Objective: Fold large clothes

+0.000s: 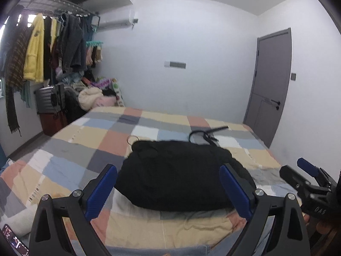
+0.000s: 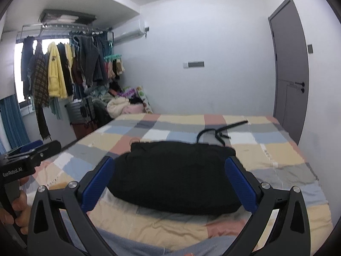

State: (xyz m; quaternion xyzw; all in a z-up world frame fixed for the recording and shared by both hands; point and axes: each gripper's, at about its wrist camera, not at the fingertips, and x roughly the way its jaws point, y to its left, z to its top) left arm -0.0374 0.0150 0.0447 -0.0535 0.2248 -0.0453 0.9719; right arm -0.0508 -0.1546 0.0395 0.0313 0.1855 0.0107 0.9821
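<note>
- On the checked bed cover (image 1: 102,140), a black garment (image 1: 181,175) lies bundled near the front edge, with bare cover on both sides and behind.
- Beyond it lies a black hanger (image 1: 207,133), apart from the cloth.
- Left gripper (image 1: 168,189) is raised above the bed's front edge, blue fingers (image 1: 101,189) spread wide, clamping nothing.
- Right gripper (image 2: 170,183) is alongside, likewise spread and empty.
</note>
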